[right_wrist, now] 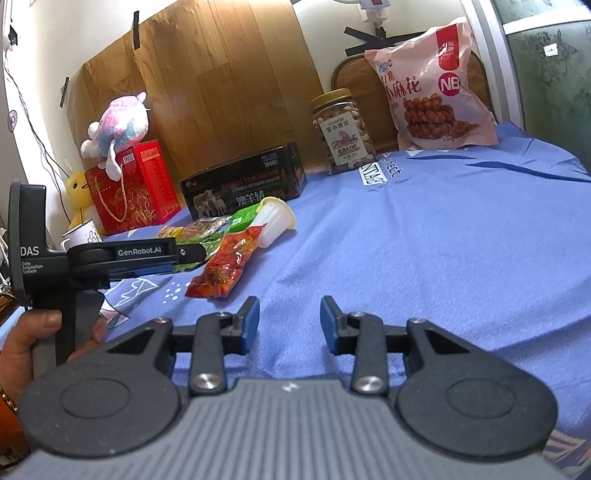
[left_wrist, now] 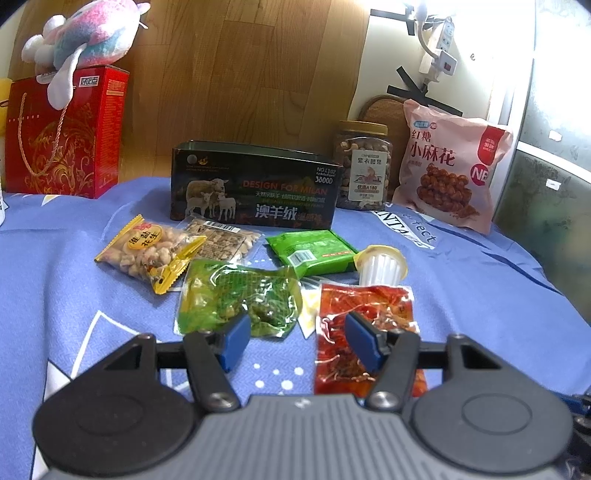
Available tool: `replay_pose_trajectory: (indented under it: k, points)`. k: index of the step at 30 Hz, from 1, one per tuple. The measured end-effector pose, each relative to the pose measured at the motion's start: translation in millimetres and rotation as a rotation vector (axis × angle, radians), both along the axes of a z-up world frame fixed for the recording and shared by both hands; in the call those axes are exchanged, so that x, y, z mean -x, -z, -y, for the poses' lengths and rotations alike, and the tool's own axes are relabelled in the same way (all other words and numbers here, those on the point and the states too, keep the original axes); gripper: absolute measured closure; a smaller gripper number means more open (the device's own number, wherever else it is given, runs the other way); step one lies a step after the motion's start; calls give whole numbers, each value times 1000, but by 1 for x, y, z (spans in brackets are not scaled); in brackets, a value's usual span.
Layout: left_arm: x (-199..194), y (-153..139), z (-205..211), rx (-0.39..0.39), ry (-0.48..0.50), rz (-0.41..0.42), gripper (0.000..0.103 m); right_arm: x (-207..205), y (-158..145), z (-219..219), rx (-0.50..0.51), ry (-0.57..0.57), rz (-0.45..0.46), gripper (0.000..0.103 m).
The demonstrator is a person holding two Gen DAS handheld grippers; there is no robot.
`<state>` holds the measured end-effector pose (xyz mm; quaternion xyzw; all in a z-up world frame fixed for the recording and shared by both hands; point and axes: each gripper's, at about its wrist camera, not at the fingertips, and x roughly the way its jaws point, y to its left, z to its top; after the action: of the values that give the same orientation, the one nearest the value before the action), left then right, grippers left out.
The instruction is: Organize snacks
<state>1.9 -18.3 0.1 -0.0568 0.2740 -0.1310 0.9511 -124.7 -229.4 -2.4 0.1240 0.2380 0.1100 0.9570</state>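
Two grippers sit low over the blue cloth (right_wrist: 424, 229) in your hands; your left gripper (left_wrist: 295, 341) has its blue pads spread with nothing pinched, one pad over the near edge of the green clear packet (left_wrist: 236, 295), the other over the red spicy packet (left_wrist: 364, 321), whose near end is hidden behind the finger; whether the pads touch either packet you cannot tell. Your right gripper (right_wrist: 290, 325) hangs over bare cloth with its jaws apart and empty, well clear of the snacks. From the right wrist view your left hand (right_wrist: 33, 343) is partly cut off by the frame edge, and the left tool's arm covers most of the green packet.

Behind these lie the peanut packet (left_wrist: 147, 253), a clear nut packet (left_wrist: 221, 236) half tucked under it, a green sachet (left_wrist: 314, 249) and a jelly cup (left_wrist: 382, 266) on its side; small print is unreadable. Toward the cloth's far edge stand the dark tin box (left_wrist: 255, 188), a nut jar (left_wrist: 364, 166), a pink bag (left_wrist: 450, 166) and a red gift box (left_wrist: 62, 136) topped by a plush toy (left_wrist: 85, 33); a wood panel (left_wrist: 240, 74) backs the wall.
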Motion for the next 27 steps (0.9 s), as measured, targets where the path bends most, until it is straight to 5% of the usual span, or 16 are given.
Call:
replay_pose_trajectory:
  k: [15,21,27]
  points:
    - [3,-3,-1,15,33,18,44,-4,2,-3,10,-13,-7,64]
    - [0,-15,-43,98,73,-109,46,-24,-9,-5,7,-74,10,64]
    - [-27,-29,-51,140,199,-220,46,-79,-20,-17,-35,-201,-67,64]
